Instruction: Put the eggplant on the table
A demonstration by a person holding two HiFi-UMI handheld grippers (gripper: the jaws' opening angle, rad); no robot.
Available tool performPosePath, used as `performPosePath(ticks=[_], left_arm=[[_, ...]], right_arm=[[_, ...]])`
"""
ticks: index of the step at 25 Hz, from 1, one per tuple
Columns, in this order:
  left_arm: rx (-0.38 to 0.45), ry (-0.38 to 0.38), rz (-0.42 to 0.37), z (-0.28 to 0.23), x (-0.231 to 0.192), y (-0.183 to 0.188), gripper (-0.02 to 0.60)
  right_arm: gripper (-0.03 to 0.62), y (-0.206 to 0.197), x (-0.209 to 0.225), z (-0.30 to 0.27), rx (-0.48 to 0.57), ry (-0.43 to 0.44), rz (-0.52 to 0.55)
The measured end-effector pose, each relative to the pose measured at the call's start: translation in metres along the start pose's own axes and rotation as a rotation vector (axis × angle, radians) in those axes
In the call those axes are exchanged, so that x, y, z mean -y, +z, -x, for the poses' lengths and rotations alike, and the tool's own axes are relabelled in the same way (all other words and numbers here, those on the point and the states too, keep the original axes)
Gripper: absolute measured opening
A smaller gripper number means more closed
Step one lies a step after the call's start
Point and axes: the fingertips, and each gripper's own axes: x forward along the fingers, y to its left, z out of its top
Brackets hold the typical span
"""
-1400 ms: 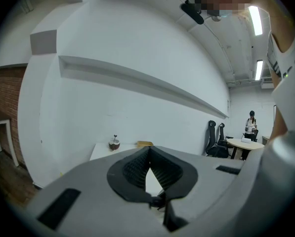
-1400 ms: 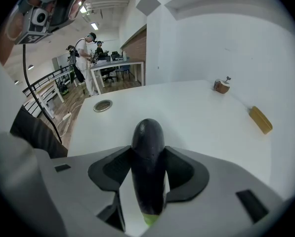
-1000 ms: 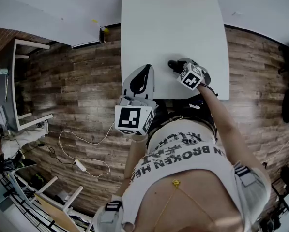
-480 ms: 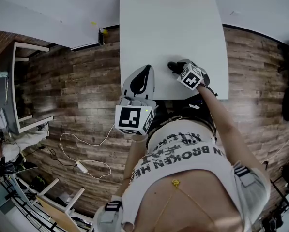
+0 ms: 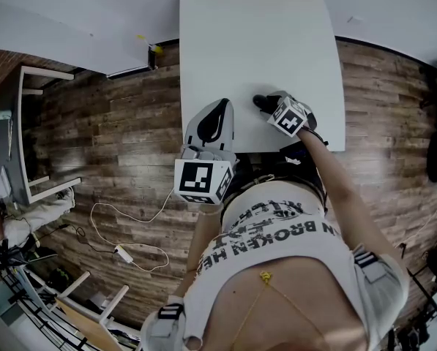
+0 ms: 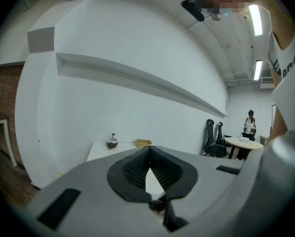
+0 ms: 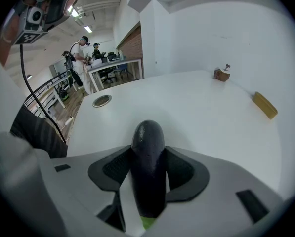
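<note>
A dark purple eggplant [image 7: 148, 167] sits lengthwise between the pads of my right gripper [image 7: 148, 154], which is shut on it, its rounded tip poking out past the fingertips. In the head view the right gripper [image 5: 271, 104] points steeply down over the near end of the white table [image 5: 262, 42], and the eggplant's dark tip [image 5: 260, 101] shows just above the tabletop. My left gripper [image 5: 219, 107] hovers at the table's near left corner. In the left gripper view its jaws meet at the tips [image 6: 148, 154] with nothing between them.
At the table's far end stand a small brown round object [image 7: 221, 74] and a yellow block [image 7: 264, 105]. A round cable port [image 7: 102, 100] is set in the tabletop at the left. A cable [image 5: 123, 247] lies on the wood floor. People stand far off [image 7: 80, 58].
</note>
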Motion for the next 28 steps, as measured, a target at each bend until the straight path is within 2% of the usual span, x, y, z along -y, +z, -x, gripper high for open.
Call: performPosePath(ticks=[21,28], left_arm=[[-0.007,-0.007,-0.005,-0.0027,0.0022,-0.0006,0.006],[-0.01,-0.014,-0.005,-0.0027,0.002,-0.0022,0.006]], right_arm=[[0.215,-0.0007,0.0015,0.0028,-0.003,0.012,-0.009],[0.238,0.0045,-0.0021,0.0071,0.013,0.052,-0.039]])
